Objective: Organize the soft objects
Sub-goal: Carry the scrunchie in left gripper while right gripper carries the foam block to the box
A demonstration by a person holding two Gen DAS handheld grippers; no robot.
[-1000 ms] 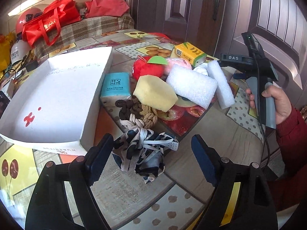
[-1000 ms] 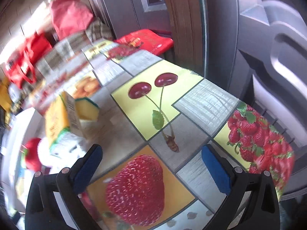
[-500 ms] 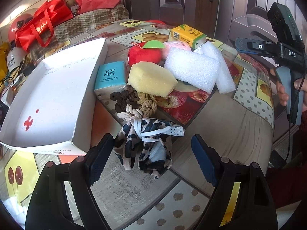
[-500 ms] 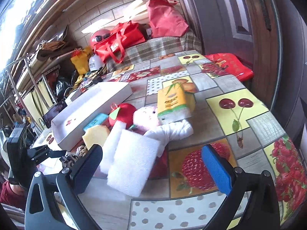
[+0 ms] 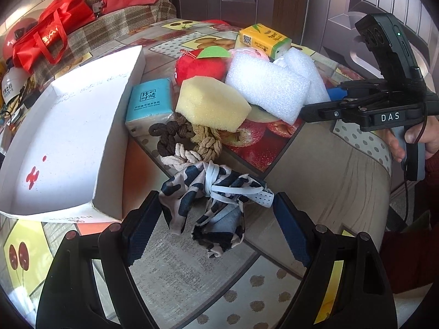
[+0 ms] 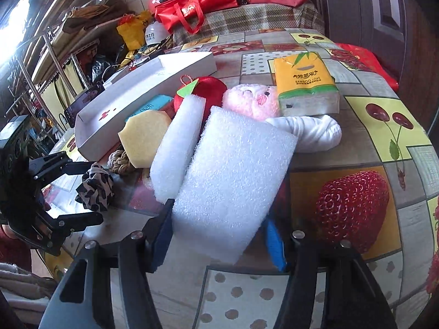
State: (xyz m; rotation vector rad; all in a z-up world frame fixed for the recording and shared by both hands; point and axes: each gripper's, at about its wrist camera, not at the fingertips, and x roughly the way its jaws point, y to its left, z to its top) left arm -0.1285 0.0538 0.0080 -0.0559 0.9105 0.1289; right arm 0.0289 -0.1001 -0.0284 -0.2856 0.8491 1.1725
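A black-and-white patterned cloth [image 5: 211, 192] lies on the table between the fingers of my left gripper [image 5: 215, 208]. Those jaws are closing, and the pads reach only the cloth's edges. My right gripper [image 6: 219, 216] is closing on the near end of a white foam block [image 6: 233, 175], with both pads against its sides. In the left wrist view the right gripper [image 5: 321, 104] comes in from the right. Behind lie a second foam piece [image 6: 178, 148], a yellow sponge [image 5: 211, 104], braided hair ties [image 5: 186, 142], a red plush apple [image 5: 200, 67] and a pink plush [image 6: 249, 101].
An open white box [image 5: 118, 126] stands to the left of the pile. A blue tissue pack [image 5: 149, 101] leans on its wall. A yellow tissue pack [image 5: 263, 39] and a rolled white cloth [image 6: 310, 131] lie at the far side. Red bags [image 5: 49, 35] sit beyond the table.
The right gripper swung round from the bare tablecloth to the pile and narrowed around the foam block. The left gripper closed in a little on the patterned cloth.
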